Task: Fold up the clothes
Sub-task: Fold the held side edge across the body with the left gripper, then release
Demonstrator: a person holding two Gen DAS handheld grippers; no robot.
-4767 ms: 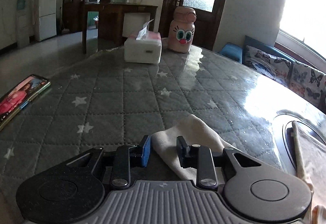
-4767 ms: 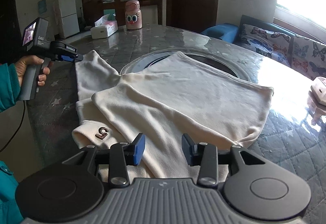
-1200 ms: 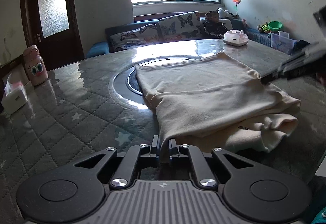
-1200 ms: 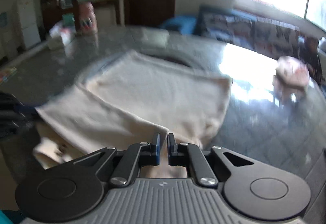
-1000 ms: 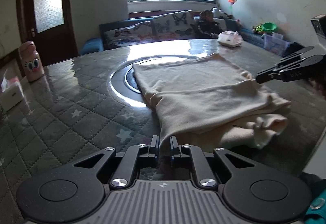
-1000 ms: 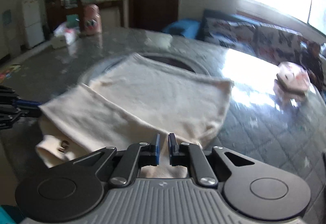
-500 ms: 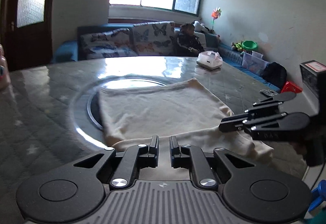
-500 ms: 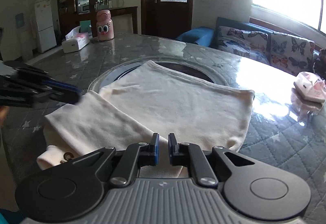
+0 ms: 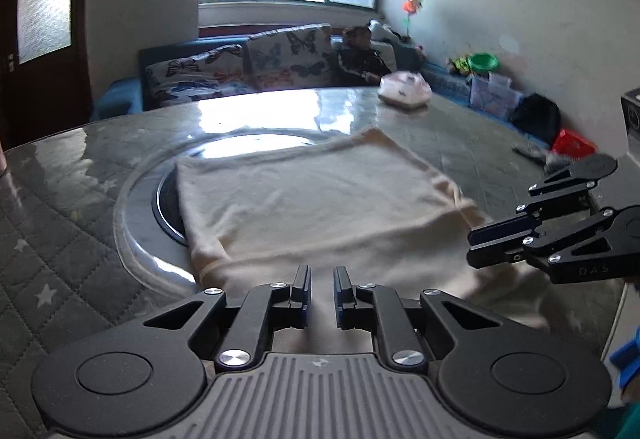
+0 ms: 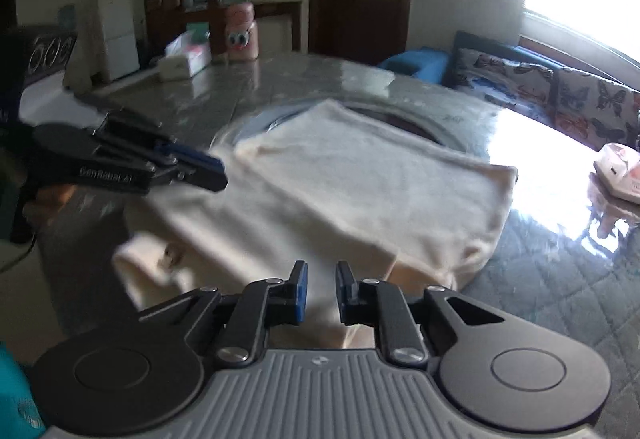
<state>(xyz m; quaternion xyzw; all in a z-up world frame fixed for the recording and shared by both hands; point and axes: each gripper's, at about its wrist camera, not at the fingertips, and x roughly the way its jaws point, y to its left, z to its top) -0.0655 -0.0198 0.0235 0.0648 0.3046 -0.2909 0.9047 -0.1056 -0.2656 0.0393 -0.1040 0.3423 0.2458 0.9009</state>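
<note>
While the right hand-held gripper (image 10: 320, 285) has just been easing open, a narrow gap is now seen btwn its jaws, w/ cream cloth behind/below them; whether any fabric is pinched can't be told. The left hand-held gripper (image 9: 321, 289) is shown nearly closed, a slim gap left, cloth edge right at the tips; a grip on it can't be confirmed either.

Risks, as judged: if the fold is let go unevenly, the top layer could be dragged askew by whichever side catches; the loose lower layer near the worktop (image 10: 560, 279) edge could be pulled off or bunched.

The folded garment (image 10: 360, 191) is laid flat on the worktop, partly over the round inset (image 9: 136, 207), directly ahead of both tips, its near edge under them. A small tag (image 10: 170, 255) is seen, blurred, on the lower layer, at left in the right-wrist view.
</note>
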